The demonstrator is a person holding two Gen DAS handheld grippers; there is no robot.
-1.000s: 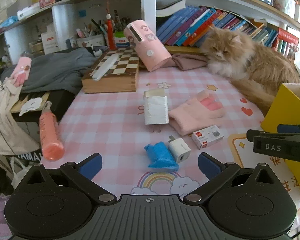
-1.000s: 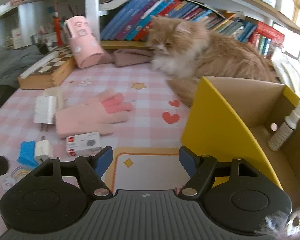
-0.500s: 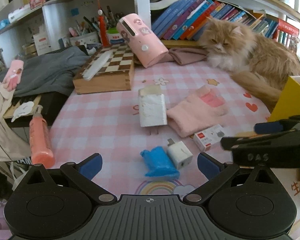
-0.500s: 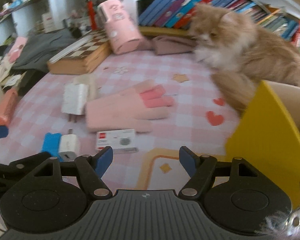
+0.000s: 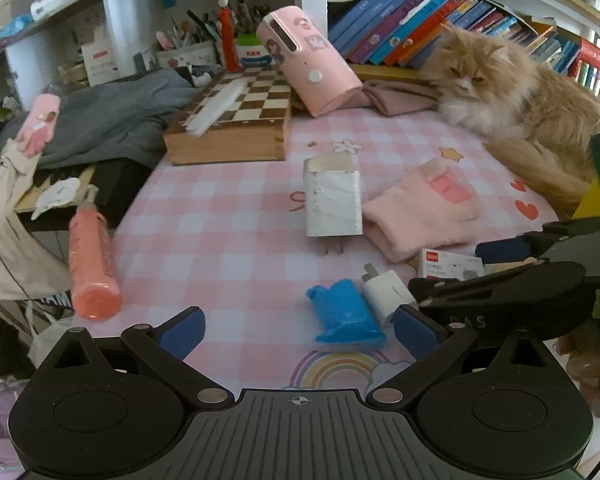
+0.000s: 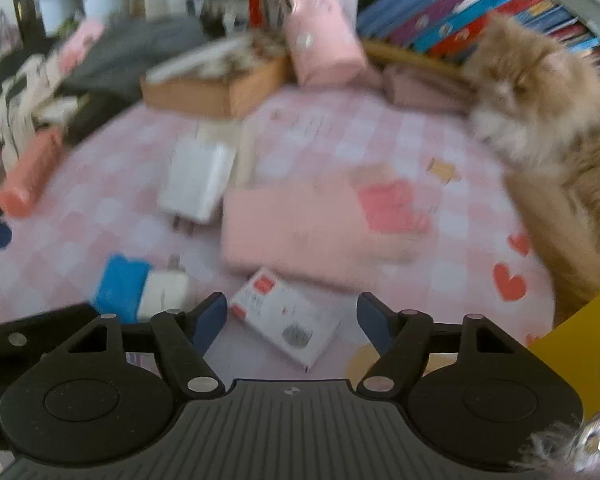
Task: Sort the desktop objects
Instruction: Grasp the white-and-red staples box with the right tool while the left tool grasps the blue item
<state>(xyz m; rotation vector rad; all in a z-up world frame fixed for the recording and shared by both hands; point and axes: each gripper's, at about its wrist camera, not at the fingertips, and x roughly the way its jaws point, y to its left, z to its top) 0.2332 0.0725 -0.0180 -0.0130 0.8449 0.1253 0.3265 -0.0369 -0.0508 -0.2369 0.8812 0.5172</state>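
Note:
On the pink checked tablecloth (image 5: pixel 228 248) lie a blue object (image 5: pixel 346 314), a small white charger (image 5: pixel 388 290), a large white adapter (image 5: pixel 332 202), a pink glove (image 5: pixel 424 210) and a small white box with a red logo (image 6: pixel 286 318). My left gripper (image 5: pixel 298 330) is open, just short of the blue object. My right gripper (image 6: pixel 292 316) is open, its fingers either side of the small white box; it also shows in the left wrist view (image 5: pixel 504 252). The right wrist view is blurred.
A coral bottle (image 5: pixel 90 260) lies at the table's left edge. A chessboard box (image 5: pixel 236 124) and a pink case (image 5: pixel 312 60) stand at the back. An orange cat (image 5: pixel 512 96) lies at the right. A yellow box corner (image 6: pixel 580 344) is at the right.
My right gripper has swung left from the yellow box to over the small white box. My left gripper has edged slightly forward toward the blue object.

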